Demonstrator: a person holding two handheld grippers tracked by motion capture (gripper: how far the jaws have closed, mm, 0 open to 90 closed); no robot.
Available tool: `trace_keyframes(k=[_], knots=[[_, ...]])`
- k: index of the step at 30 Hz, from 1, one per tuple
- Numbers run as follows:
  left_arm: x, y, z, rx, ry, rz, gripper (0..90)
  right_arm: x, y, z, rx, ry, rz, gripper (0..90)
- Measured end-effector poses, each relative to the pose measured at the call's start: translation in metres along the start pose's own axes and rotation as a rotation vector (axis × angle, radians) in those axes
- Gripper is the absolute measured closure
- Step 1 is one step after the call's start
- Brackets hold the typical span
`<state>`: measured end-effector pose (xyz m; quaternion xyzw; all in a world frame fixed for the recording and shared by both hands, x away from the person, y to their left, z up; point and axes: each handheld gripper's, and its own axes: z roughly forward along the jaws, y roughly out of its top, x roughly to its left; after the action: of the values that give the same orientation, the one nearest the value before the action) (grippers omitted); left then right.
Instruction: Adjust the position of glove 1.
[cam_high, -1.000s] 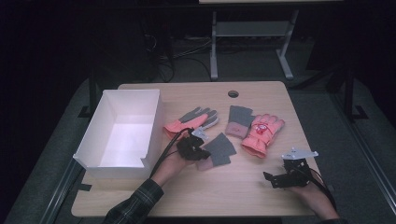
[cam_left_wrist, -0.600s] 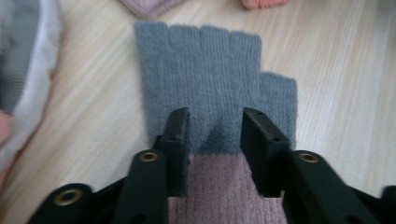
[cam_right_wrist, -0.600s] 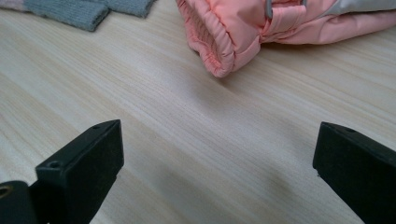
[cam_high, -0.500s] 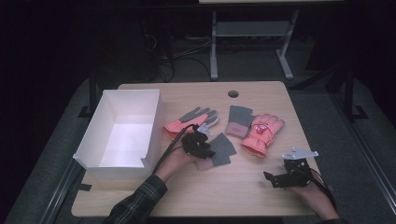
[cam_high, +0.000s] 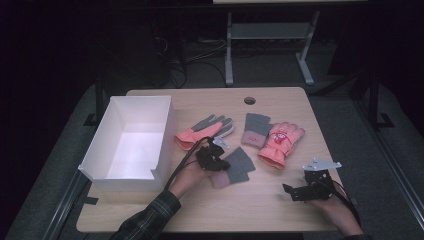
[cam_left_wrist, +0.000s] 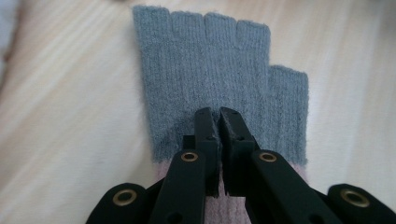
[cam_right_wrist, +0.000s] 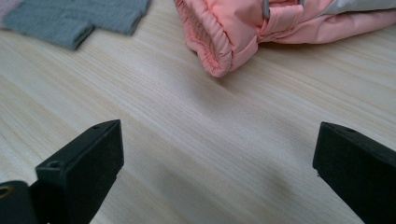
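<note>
the fingerless grey knitted wool glove (cam_left_wrist: 205, 70) looks matt and ribbed, its cuff pink. the pale wooden counter (cam_right_wrist: 196, 140) shows smooth streaky grain. the salmon padded ski glove (cam_right_wrist: 224, 28) has slightly shiny fabric. the matt black plastic left claw (cam_left_wrist: 219, 122) carries brass-coloured rivets.

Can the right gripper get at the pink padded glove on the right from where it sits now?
Probably yes. The right gripper rests with fingers wide open, nothing between them, and bare table lies between it and the pink padded glove. The glove's cuff faces it, clear of the grey glove.
</note>
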<state>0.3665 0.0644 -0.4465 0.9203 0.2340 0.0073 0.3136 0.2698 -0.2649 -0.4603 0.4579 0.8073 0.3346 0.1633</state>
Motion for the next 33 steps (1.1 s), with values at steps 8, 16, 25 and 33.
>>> trace_keyframes(k=[8,16,25,33], knots=[[-0.03,0.003,0.003,-0.007,-0.057,0.012,86.9,-0.001,0.0,-0.001,-0.003,-0.001,-0.002,1.6],[-0.037,0.001,0.003,-0.034,-0.103,-0.007,81.8,0.0,0.0,-0.001,-0.001,0.0,-0.001,1.6],[-0.012,-0.023,-0.019,0.0,-0.008,-0.046,89.4,-0.001,-0.001,-0.002,-0.004,-0.001,0.0,1.7],[-0.032,-0.041,-0.021,0.013,-0.06,-0.024,89.4,-0.002,-0.001,-0.002,0.002,-0.007,0.004,1.6]])
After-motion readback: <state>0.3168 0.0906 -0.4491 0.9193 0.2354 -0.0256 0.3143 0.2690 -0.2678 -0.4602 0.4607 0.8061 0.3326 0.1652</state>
